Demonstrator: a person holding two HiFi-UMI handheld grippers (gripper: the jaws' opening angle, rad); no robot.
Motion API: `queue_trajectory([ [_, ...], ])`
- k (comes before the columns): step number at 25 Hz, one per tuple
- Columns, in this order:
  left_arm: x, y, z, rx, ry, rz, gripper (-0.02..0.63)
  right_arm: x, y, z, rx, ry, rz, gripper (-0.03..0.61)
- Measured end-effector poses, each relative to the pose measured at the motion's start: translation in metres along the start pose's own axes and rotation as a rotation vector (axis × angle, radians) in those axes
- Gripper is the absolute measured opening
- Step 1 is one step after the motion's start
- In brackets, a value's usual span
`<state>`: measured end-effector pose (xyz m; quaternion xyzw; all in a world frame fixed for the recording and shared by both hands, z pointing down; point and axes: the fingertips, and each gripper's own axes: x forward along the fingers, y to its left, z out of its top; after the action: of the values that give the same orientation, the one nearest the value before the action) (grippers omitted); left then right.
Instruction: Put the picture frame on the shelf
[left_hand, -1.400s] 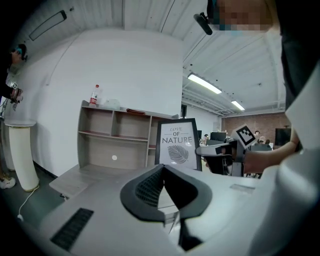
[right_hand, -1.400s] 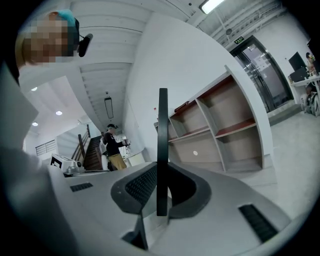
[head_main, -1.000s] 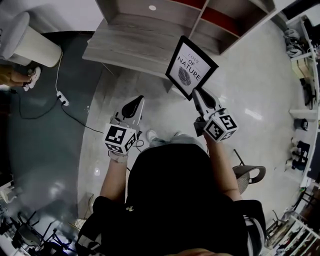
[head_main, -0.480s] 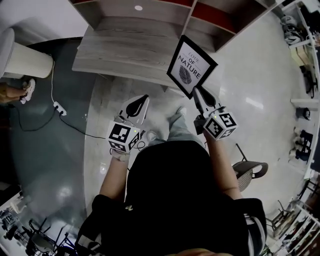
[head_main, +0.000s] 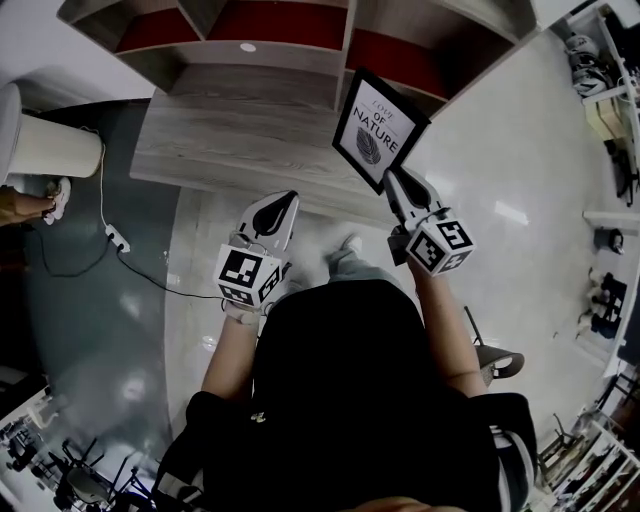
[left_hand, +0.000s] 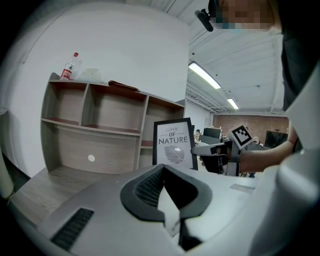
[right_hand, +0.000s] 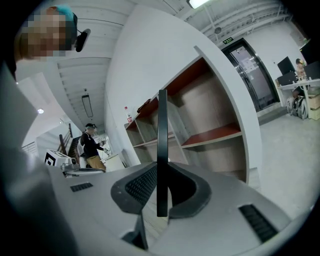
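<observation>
The picture frame (head_main: 378, 130) is black, with a white print of a leaf and the words LOVE OF NATURE. My right gripper (head_main: 391, 181) is shut on its lower edge and holds it upright in the air, in front of the wooden shelf unit (head_main: 300, 62). In the right gripper view the picture frame (right_hand: 162, 150) shows edge-on between the pads, with the shelf's compartments (right_hand: 215, 135) behind it. My left gripper (head_main: 281, 201) hangs to the left, shut and holding nothing. From the left gripper view, the picture frame (left_hand: 173, 144) faces me beside the shelf (left_hand: 95, 125).
The shelf's low wooden deck (head_main: 240, 140) juts toward me. A white round bin (head_main: 45, 145) stands at the left, with a cable and power strip (head_main: 110, 235) on the floor. A bottle (left_hand: 70, 65) stands on top of the shelf. A chair (head_main: 495, 360) is behind my right side.
The shelf unit has drawn closer and lower in the head view as I walk toward it. The frame stays gripped in the right gripper, and the left gripper keeps its pose.
</observation>
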<state>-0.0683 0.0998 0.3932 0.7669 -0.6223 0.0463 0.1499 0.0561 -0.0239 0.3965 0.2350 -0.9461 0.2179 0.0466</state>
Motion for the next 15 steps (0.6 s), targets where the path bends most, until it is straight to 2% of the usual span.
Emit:
queue_trajectory([
  [7,0.017,-0.007,0.004,0.012,0.012,-0.003,0.009,0.001,-0.014,0.0,0.007,-0.005,0.006,0.052],
  [12,0.085,-0.014,0.011,0.019,0.052,-0.058,0.009,0.011,-0.075,0.012,0.045,-0.012,-0.044,0.052],
  [15,0.106,-0.006,0.013,0.025,0.071,-0.101,0.009,0.015,-0.09,0.012,0.065,-0.02,-0.086,0.052],
])
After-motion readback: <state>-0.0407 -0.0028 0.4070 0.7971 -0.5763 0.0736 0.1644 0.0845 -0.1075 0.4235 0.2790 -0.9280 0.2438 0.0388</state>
